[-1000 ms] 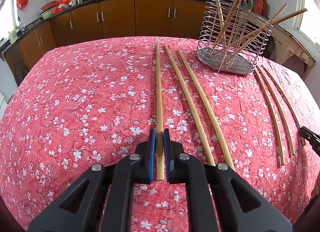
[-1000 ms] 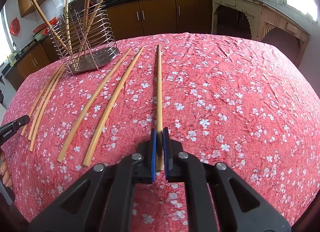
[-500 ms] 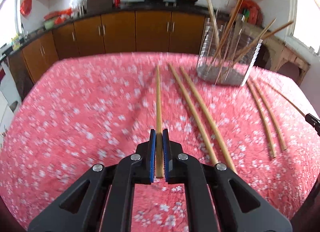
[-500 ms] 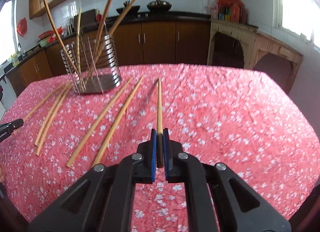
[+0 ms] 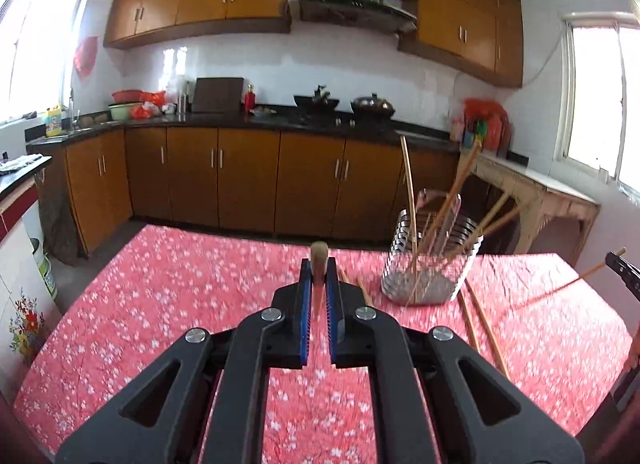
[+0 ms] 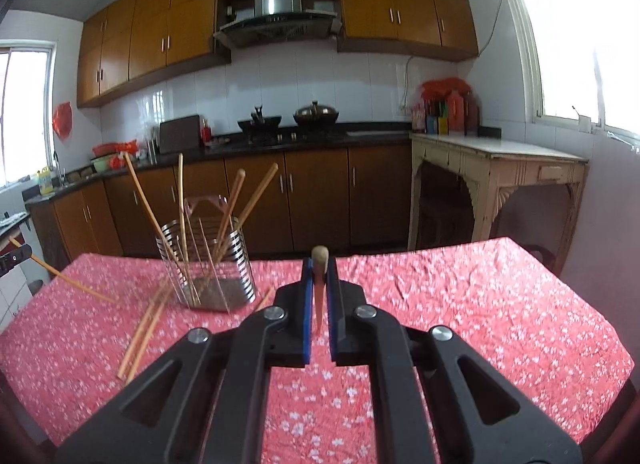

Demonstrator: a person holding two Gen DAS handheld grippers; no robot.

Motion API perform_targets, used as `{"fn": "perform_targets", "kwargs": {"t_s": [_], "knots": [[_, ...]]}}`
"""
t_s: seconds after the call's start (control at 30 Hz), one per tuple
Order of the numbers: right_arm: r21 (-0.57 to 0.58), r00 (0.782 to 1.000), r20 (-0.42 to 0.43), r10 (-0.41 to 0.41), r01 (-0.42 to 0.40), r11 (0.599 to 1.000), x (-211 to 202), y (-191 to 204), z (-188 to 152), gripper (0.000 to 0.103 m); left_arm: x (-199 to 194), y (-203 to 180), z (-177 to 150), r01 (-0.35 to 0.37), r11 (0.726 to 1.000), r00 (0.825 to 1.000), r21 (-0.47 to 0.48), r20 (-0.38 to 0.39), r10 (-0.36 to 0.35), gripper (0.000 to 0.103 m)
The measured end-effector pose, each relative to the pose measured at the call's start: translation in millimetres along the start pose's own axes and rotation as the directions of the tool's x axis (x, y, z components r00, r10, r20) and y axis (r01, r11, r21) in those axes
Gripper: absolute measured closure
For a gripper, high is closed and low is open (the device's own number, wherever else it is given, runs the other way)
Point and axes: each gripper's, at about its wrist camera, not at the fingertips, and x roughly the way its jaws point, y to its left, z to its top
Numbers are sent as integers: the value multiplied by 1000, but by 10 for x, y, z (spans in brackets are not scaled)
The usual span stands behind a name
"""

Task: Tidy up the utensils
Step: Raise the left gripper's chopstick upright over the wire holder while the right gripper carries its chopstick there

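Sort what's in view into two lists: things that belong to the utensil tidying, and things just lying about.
Job:
left gripper, shut on a chopstick
right gripper, shut on another chopstick
wire holder with chopsticks standing in it
loose chopsticks on the tablecloth

Lying about:
wok
chopping board
detergent bottle
side table

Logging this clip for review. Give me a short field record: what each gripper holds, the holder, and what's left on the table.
left gripper: shut on chopstick, lifted, seen end-on
right gripper: shut on a second chopstick, lifted
holder: metal, upright on the cloth, several chopsticks leaning inside
loose chopsticks: lying beside the holder
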Motion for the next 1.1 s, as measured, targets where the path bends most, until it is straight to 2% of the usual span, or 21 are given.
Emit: {"fn": "perform_targets", "kwargs": {"t_s": [0.13,0.63,0.73,0.9,1.1], "knots": [[17,999,36,15,-16,1000,-66,-19,111,96,9,33,105,5,1000,1000,-27,13,-5,96],[19,999,49,11,-12,1000,53,16,229,96,129,-45,249,2,1000,1000,-23,31,-1,96],[31,998,50,42,-44,999,39,43,299,96,137,-31,298,-2,999,999,-34,38,3,96],[44,989,102,110,-115,992,-121,90,627,96,95,8,567,6,998,997,-64,78,-2,96],[109,954,181,239,-261,959,-274,116,1131,96,20,-35,1094,29,995,986,-95,169,-12,96]]}}
